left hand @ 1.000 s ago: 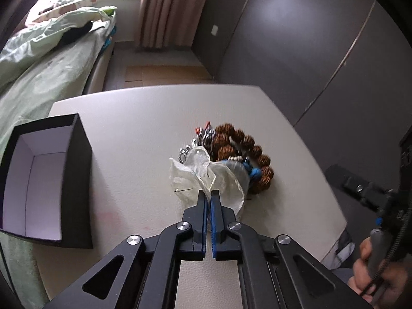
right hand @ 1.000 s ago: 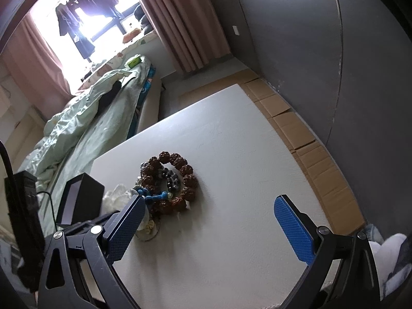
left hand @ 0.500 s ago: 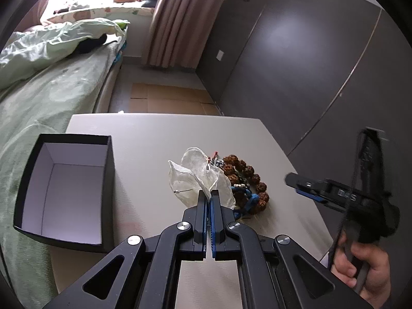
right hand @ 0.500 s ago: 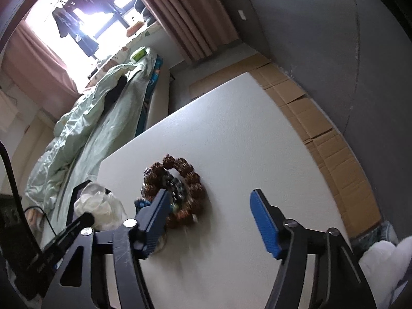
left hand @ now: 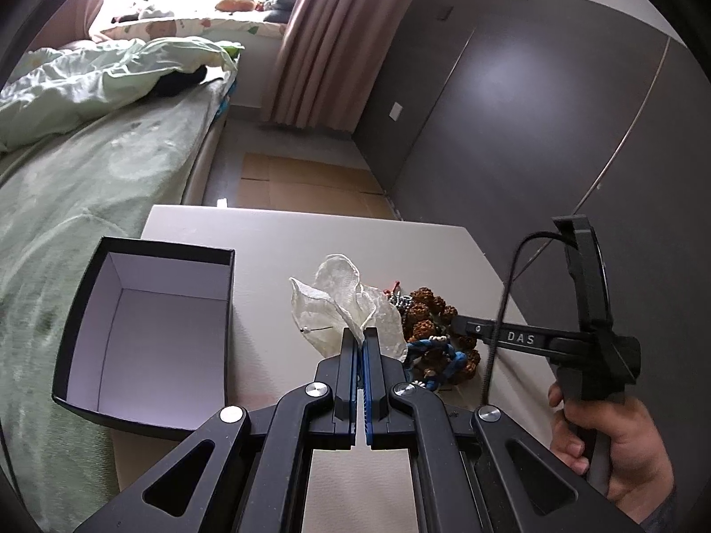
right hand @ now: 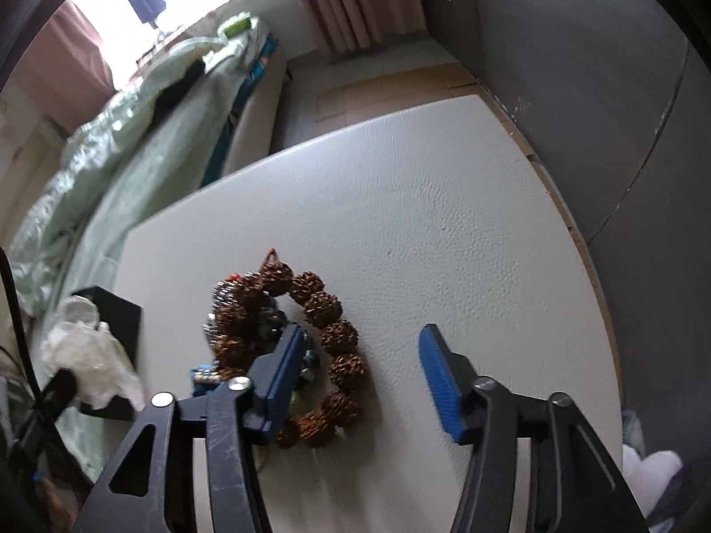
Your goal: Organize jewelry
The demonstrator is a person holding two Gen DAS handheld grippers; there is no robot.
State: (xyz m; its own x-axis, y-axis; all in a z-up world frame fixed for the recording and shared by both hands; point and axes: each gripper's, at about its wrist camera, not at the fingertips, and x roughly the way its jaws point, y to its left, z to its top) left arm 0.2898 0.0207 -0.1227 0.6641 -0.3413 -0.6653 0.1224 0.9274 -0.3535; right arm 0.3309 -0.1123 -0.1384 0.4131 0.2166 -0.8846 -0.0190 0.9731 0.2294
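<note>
Right wrist view: the right gripper (right hand: 360, 373), jaws closing yet still apart, straddles the near right arc of a brown bead bracelet (right hand: 329, 346) lying flat at lower centre; one pad overlaps the ring, and contact cannot be told. Bare white table (right hand: 444, 204) stretches to the upper right. In the left wrist view, the left gripper (left hand: 360, 346), pressed together, pinches a sheer white pouch (left hand: 342, 302) at centre, beside an open black box (left hand: 146, 328) at left.

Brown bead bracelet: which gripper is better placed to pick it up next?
Right. The right gripper hangs over the brown bead bracelet, its jaws just closing around the beads, not yet gripping. The left gripper is shut on the sheer white pouch.
</note>
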